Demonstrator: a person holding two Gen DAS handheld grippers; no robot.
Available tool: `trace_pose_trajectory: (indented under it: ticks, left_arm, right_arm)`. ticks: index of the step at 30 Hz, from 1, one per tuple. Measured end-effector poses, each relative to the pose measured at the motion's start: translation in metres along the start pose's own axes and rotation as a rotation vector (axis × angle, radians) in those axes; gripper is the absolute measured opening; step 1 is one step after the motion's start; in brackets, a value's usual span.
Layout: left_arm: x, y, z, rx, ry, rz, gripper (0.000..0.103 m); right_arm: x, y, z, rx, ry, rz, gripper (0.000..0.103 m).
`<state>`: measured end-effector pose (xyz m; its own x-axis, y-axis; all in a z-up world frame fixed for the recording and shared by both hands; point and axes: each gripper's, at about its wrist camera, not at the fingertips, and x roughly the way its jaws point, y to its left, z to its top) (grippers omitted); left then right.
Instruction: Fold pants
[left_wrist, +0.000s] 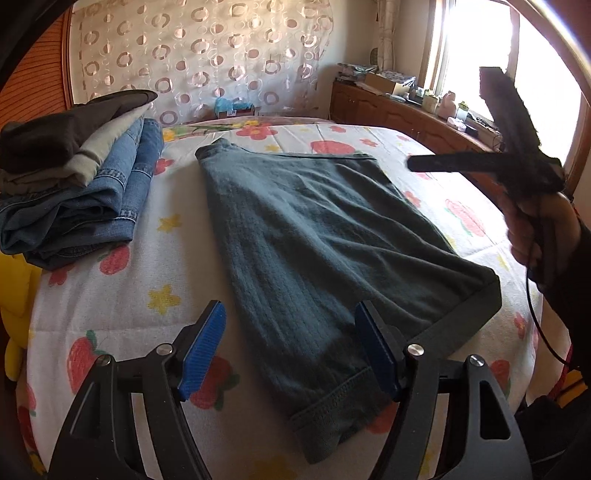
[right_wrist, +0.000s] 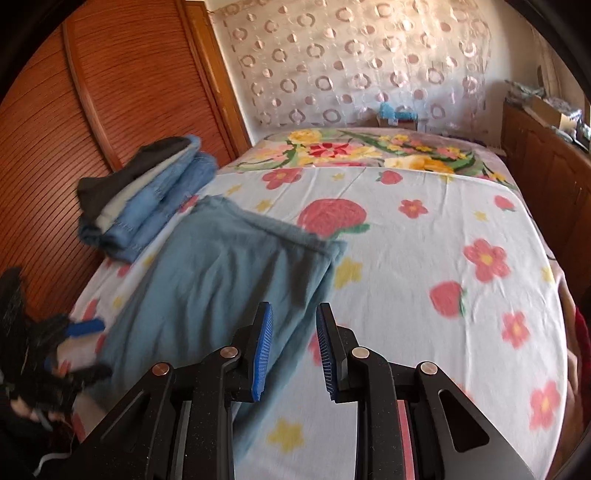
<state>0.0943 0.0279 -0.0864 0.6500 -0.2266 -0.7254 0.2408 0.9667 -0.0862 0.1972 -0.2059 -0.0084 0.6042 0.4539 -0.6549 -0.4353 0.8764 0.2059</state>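
the bed (left_wrist: 110, 295), in a flowered sheet, fills both views. the folded dark teal pants (left_wrist: 314, 229) lie flat mid-frame, a stack of folded clothes (left_wrist: 74, 177) at upper left. the left gripper (left_wrist: 291, 354) is spread wide above the pants' near edge, pinching nothing; the right gripper (right_wrist: 295, 350) is slightly parted, empty.
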Motion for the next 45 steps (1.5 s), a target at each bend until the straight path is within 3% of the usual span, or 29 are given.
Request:
trace_pose_trajectory:
  ticks: [9,14,19,24,28,33,39,45]
  left_arm:
    - [0.01,0.005,-0.007,-0.036,0.03,-0.018,0.074]
    - [0.008,0.001,-0.01,-0.013,0.021,0.0,0.075]
    - [0.008,0.002,-0.012,-0.01,0.009,0.001,0.077]
    - [0.009,-0.001,-0.012,-0.006,0.008,0.01,0.079]
    - [0.009,-0.004,-0.012,-0.002,0.006,0.021,0.079]
    - [0.01,-0.006,-0.012,-0.001,0.006,0.024,0.079]
    - [0.009,-0.006,-0.012,-0.002,-0.001,0.03,0.079]
    - [0.009,-0.006,-0.013,-0.003,-0.004,0.029,0.079]
  right_arm:
    - [0.052,-0.004,0.031,0.033,0.053,-0.039,0.025]
    - [0.063,-0.002,0.042,0.019,0.055,-0.062,0.002]
    - [0.05,0.002,0.05,0.001,-0.043,-0.132,0.001]
    - [0.063,0.002,0.051,-0.007,-0.032,-0.182,0.001]
    - [0.069,-0.001,0.048,0.015,-0.015,-0.176,0.001]
    - [0.04,0.007,0.043,-0.022,-0.019,-0.166,0.006]
    - [-0.003,0.039,0.001,-0.113,-0.022,-0.123,0.024]
    - [-0.019,0.062,-0.04,-0.147,0.015,-0.056,0.025]
